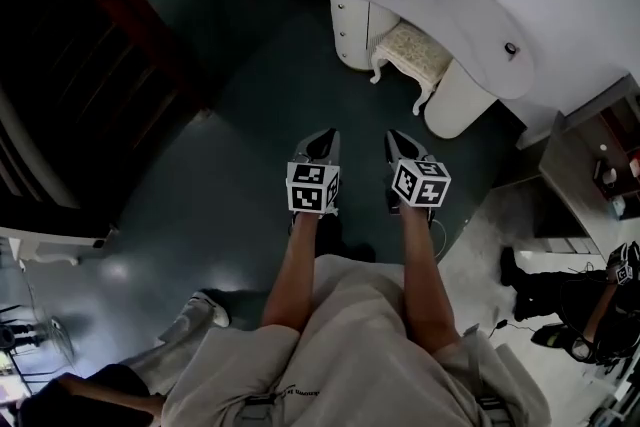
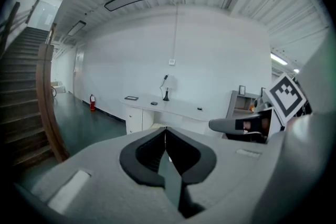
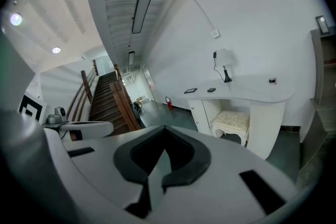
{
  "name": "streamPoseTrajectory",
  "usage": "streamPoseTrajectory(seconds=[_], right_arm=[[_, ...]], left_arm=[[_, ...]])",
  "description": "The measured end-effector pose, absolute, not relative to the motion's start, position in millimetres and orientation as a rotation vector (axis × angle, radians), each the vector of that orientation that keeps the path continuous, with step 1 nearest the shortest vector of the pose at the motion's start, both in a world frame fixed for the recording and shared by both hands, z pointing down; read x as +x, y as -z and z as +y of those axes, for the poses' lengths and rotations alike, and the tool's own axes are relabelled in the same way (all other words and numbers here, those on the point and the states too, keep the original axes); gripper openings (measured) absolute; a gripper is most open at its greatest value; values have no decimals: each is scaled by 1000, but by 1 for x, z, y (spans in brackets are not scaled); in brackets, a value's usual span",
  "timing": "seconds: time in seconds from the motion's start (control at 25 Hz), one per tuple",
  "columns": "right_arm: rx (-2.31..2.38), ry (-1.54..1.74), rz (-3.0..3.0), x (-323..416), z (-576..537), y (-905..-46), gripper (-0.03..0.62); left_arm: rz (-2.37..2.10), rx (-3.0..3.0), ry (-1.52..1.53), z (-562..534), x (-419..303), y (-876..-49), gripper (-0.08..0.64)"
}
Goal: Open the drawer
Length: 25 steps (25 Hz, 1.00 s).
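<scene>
Since the left gripper (image 1: 325, 139) and right gripper (image 1: 398, 141) have jaws pressed together, empty, we should first approach the white drawers (image 1: 348, 27) under the left end of the curved white bench (image 1: 470, 20).

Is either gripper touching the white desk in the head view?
No. The left gripper and the right gripper are both over the dark floor, clearly short of the white desk.

Right gripper (image 3: 165, 128): we see its jaws pressed together, empty.
Desk (image 3: 252, 93): ahead of us, well apart, white.
Stool (image 3: 231, 122): tucked under it.
Stairs (image 3: 107, 102): far left.
</scene>
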State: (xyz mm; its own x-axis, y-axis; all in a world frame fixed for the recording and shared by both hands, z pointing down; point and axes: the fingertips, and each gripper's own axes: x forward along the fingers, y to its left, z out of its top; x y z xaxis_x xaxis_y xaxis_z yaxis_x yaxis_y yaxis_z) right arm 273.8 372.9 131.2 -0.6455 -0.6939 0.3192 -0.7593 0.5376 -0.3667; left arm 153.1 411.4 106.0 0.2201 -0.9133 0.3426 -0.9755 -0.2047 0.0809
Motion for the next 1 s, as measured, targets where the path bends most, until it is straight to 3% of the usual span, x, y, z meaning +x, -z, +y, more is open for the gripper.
streamPoseTrajectory(seconds=[0.64,1.0], right_arm=[[1096,-825,-2591,195,287,-143,15],[1059,-886,-2655,131,215,-127,15]], left_arm=[[-1786,2025,-220,333,74,-140,11],[-1843,2101,-221,253,16,-107,10]])
